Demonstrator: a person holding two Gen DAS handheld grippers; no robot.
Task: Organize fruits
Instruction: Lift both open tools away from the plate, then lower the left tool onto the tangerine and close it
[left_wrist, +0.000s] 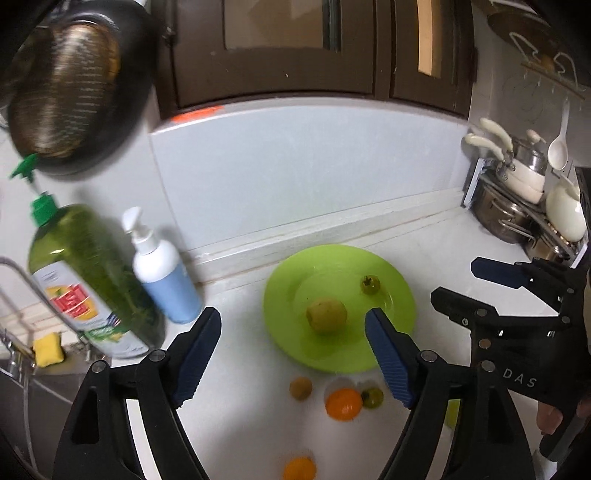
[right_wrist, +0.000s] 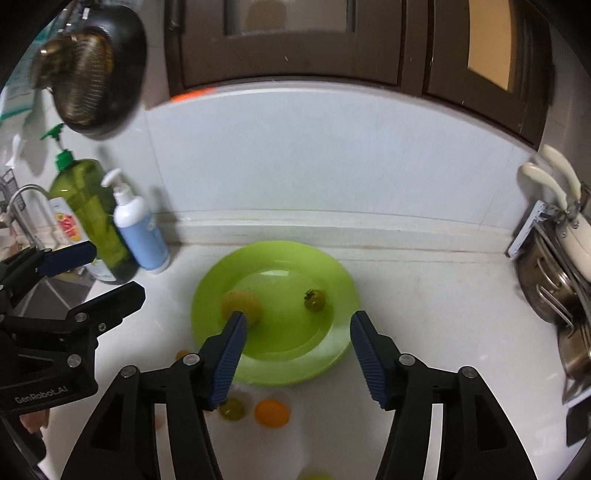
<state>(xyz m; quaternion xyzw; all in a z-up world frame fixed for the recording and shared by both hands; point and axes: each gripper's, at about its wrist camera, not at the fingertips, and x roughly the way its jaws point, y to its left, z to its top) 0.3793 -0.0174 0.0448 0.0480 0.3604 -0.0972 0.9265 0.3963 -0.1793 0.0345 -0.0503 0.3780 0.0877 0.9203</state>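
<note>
A lime-green plate (left_wrist: 332, 266) (right_wrist: 280, 258) lies on the white counter. On it sit a yellow-green round fruit (left_wrist: 326, 315) (right_wrist: 242, 304) and a small green tomato (left_wrist: 370, 284) (right_wrist: 314, 299). Loose on the counter in front of the plate are a brown fruit (left_wrist: 300, 387), an orange (left_wrist: 343, 403) (right_wrist: 271, 412), another green tomato (left_wrist: 372, 397) (right_wrist: 232, 408) and a second orange (left_wrist: 299, 469). My left gripper (left_wrist: 293, 317) (right_wrist: 115, 271) hangs open above the plate's near-left side, holding nothing. My right gripper (right_wrist: 298, 318) (left_wrist: 456, 280) is open over the plate, also with nothing in it.
A green dish-soap bottle (left_wrist: 92, 280) and a white-and-blue pump bottle (left_wrist: 162, 273) stand left of the plate by the sink (left_wrist: 22, 369) and a yellow sponge (left_wrist: 47, 349). A dark pan (left_wrist: 70, 92) hangs above. Steel pots (left_wrist: 524, 206) crowd the right corner.
</note>
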